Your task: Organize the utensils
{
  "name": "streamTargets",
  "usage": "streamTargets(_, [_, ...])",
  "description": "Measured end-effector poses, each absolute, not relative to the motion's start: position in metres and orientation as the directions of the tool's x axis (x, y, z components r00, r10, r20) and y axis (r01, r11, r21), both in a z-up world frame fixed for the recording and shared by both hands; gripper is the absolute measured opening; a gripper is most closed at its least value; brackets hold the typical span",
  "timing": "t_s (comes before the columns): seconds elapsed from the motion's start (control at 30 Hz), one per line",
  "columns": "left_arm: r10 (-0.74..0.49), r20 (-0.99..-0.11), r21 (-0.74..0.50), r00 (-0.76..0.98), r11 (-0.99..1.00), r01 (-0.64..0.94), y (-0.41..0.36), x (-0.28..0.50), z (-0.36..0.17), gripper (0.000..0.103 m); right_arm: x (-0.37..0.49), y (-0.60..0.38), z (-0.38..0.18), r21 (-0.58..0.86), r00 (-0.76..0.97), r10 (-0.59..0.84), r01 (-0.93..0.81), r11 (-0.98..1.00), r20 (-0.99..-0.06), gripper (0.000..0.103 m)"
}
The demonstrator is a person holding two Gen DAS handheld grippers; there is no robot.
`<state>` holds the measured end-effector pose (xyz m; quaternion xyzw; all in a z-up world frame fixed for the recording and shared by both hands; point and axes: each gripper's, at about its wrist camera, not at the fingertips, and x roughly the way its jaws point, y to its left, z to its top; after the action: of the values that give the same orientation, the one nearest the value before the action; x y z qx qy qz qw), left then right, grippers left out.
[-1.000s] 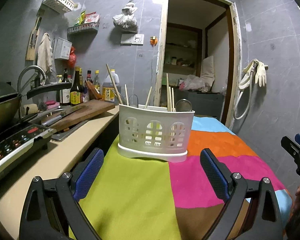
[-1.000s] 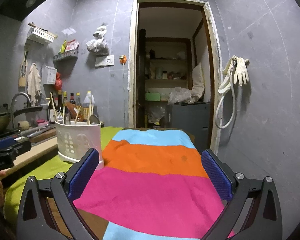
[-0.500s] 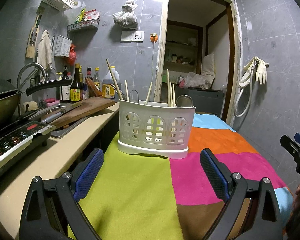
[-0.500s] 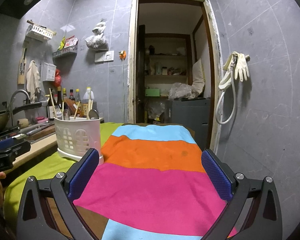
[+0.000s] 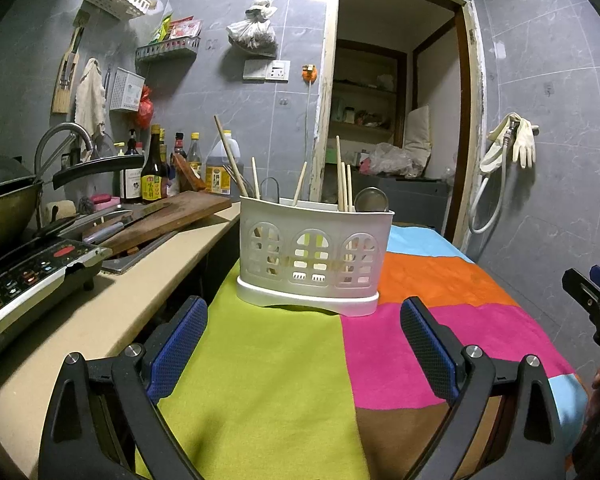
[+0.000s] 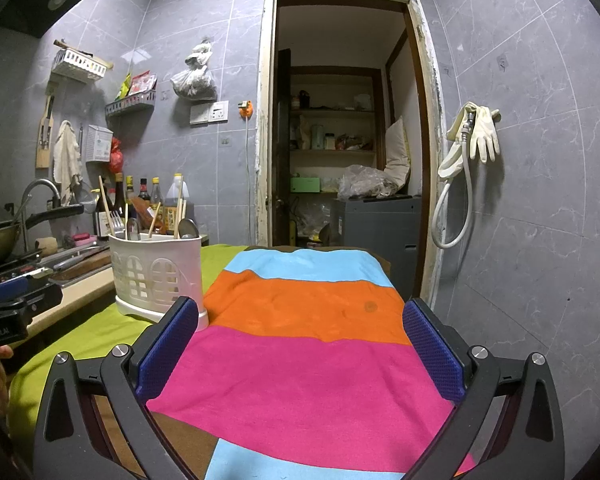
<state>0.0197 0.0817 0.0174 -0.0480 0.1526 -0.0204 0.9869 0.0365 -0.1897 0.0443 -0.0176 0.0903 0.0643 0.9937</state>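
Note:
A white slotted utensil holder (image 5: 314, 256) stands on a table covered with a multicoloured cloth (image 5: 268, 360). Chopsticks (image 5: 342, 178), a spoon (image 5: 371, 200) and other utensils stand upright in it. The holder also shows in the right wrist view (image 6: 158, 270), with a fork (image 6: 118, 222) and a spoon (image 6: 188, 227). My left gripper (image 5: 302, 344) is open and empty, a short way in front of the holder. My right gripper (image 6: 300, 350) is open and empty over the pink stripe, to the right of the holder.
A counter (image 5: 112, 304) on the left carries an induction cooker (image 5: 24, 276), a wok (image 5: 4, 204), a cutting board with a knife (image 5: 160, 216) and bottles (image 5: 154, 178). An open doorway (image 6: 340, 140) lies behind the table. A hose and gloves (image 6: 474, 136) hang on the right wall.
Both grippers have lowered slightly, so the scene sits a little higher in both views. The jaws stay open and empty. The holder has not moved.

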Motion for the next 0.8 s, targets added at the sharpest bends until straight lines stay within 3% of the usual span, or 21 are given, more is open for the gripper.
streamTargets(0.8, [-0.057,-0.313,-0.106,0.948,0.994,0.025,0.0853,0.0220,0.0118,0.095,0.0368,-0.1898,0.0447,-0.022,0.975,0.126,-0.132,0.991,-0.184,0.103])
